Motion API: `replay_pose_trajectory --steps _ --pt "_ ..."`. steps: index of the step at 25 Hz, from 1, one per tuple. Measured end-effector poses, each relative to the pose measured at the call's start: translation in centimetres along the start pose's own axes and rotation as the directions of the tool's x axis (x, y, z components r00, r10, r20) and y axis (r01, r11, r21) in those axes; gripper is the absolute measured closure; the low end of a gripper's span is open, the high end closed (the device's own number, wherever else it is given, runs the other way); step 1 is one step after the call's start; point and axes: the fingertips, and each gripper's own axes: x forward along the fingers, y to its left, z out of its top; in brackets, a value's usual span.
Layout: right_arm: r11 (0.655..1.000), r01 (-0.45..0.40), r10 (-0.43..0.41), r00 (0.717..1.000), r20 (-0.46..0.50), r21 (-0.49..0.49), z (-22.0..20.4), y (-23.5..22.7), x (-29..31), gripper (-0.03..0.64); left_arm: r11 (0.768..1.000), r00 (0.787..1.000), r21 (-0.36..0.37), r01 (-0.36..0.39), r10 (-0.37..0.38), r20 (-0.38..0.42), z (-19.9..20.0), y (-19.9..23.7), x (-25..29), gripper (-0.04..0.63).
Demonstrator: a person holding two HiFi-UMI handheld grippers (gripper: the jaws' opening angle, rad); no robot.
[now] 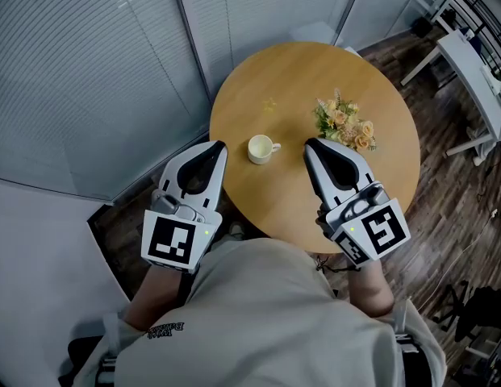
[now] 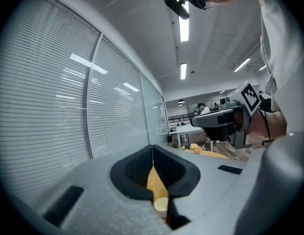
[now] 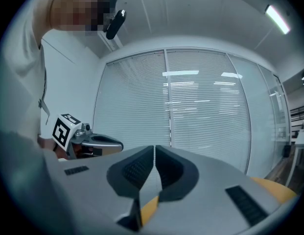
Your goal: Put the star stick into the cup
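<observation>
A round wooden surface stands in the corner of an office, hard against glass walls covered by pale slatted blinds. Around it the floor is dark wood plank, and a white desk stands off to the upper right. The gripper views show long ceiling light strips overhead and more desks further back in the room.

On the surface a small white cup stands upright near the middle, its handle towards the right. Beyond it lies the star stick, a faint yellow shape flat on the wood, apart from the cup and too small to make out in detail. A small bunch of peach and cream flowers sits to the right of both.

The left gripper hangs over the near left edge of the surface, just left of the cup. Its jaws are pressed together with nothing between them, and the cup shows below them in the left gripper view. The right gripper hangs over the near right part, between the cup and the flowers. Its jaws are drawn together to the barest slit and are empty. Both are well apart from the star stick.
</observation>
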Motion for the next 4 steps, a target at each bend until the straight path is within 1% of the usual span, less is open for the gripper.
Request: replay_pose_trajectory --steps 4 --pt "1.0 0.006 -0.006 1.0 -0.001 -0.01 -1.1 -0.8 1.4 0.584 1.0 1.0 -0.007 0.002 -0.002 0.001 -1.5 1.0 1.1 0.572"
